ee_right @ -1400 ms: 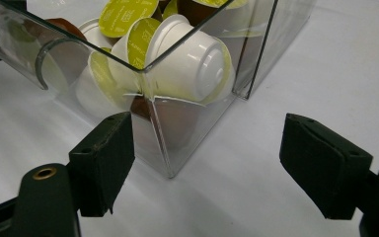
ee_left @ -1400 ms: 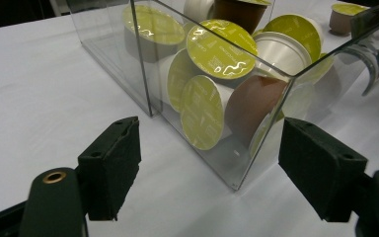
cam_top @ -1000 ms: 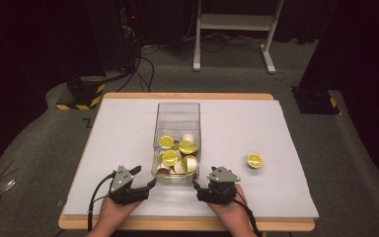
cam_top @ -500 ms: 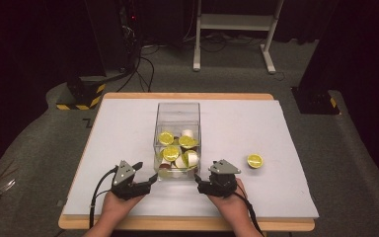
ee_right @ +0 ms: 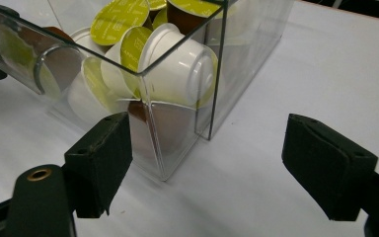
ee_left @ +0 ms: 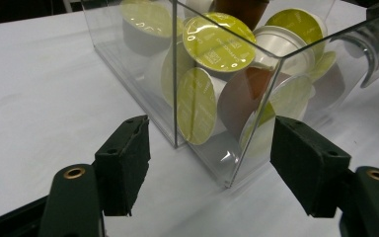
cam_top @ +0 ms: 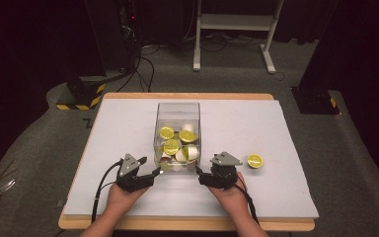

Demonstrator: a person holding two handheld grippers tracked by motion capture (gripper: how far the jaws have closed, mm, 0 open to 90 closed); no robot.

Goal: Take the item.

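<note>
A clear plastic box (cam_top: pixel 177 111) stands mid-table, holding several coffee capsules (cam_top: pixel 171 146) with lime-green lids and white or brown cups. One loose capsule (cam_top: pixel 254 160) lies on the white mat to the box's right. My left gripper (cam_top: pixel 154 173) is at the box's near left corner. In the left gripper view that corner (ee_left: pixel 229 163) stands between the open jaws of the left gripper (ee_left: pixel 209 143), which have just been closing a little; the pads do not touch it. My right gripper (cam_top: pixel 202 176) is open at the near right corner (ee_right: pixel 165 163), which sits between its jaws (ee_right: pixel 205 136) untouched.
The white mat (cam_top: pixel 286 128) covers a wooden table (cam_top: pixel 187 224). Cables (cam_top: pixel 101 190) trail from both grippers toward the near edge. A white stand (cam_top: pixel 232 22) and black equipment sit on the floor beyond the table.
Both hands have slid forward, away from the person, so each gripper's jaws now straddle a near corner of the box. The box and loose capsule have not moved.
</note>
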